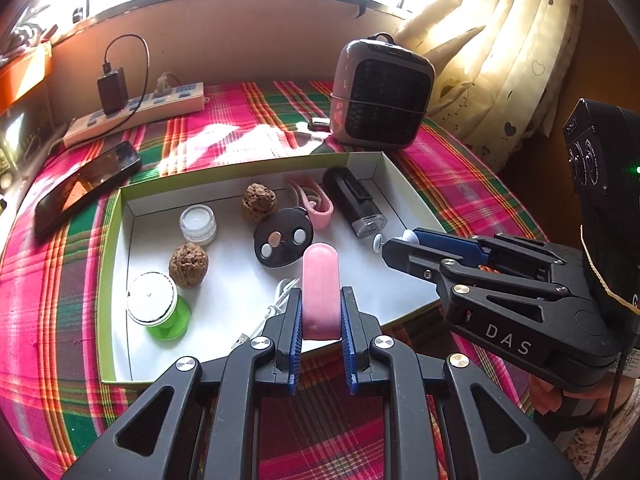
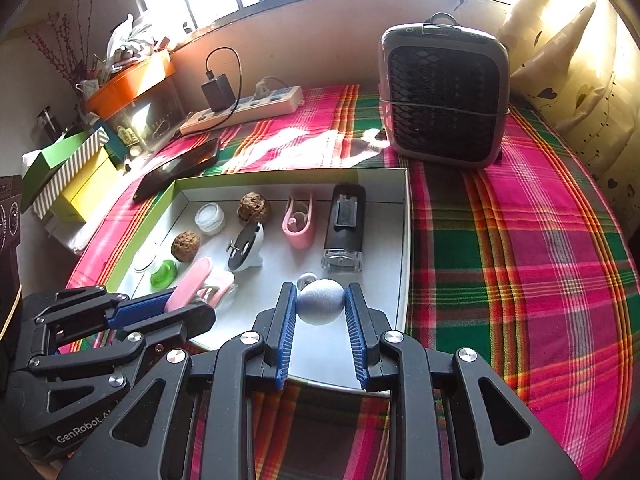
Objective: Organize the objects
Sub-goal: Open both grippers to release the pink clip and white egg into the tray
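Here, left tongs pinching pink clip lengthwise, right tongs pinching pale egg-shaped thing.

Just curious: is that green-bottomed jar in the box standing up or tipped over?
Upright: the green jar stands on its base in the box, white lid on top.

A pink-red-green plaid tablecloth is glowing under a white tray edged in green — inside are lying a pink clip, two brown walnuts, and a possibly pale-blue ball.
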Available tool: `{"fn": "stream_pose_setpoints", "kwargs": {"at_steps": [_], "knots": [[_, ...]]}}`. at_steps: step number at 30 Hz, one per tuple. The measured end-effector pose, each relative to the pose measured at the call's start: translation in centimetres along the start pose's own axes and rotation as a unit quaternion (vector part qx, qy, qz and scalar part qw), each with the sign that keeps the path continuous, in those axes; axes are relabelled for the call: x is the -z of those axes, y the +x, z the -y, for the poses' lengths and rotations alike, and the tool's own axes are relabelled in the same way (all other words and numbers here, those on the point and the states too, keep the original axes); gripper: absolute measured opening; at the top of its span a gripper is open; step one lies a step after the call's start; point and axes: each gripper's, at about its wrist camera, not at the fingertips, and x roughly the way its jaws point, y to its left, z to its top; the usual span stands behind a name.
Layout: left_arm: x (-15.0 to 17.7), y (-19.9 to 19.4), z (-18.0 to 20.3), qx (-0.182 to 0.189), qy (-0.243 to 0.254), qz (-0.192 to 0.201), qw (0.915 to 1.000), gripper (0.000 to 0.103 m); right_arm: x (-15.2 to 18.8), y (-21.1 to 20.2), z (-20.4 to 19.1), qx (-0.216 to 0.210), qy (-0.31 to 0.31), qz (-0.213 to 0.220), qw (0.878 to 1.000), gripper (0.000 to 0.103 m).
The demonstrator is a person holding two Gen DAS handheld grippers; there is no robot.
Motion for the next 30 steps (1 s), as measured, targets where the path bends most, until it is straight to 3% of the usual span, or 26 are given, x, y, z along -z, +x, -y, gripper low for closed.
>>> {"fn": "stream_pose_setpoints", "kwargs": {"at_steps": [26, 30], "knots": [[-0.4, 1.7, -0.5, -0.005, -0.009, -0.031, 0.9995, 0.017, -0.4, 1.7, -0.7, 0.029, -0.027, -0.032, 0.999, 0.026], [-0.3, 1.5, -0.6, -0.011, -0.011, -0.028, 0.9995, 0.021, -0.3, 1.6, -0.8, 0.022, -0.025, -0.031, 0.999, 0.031]]}}
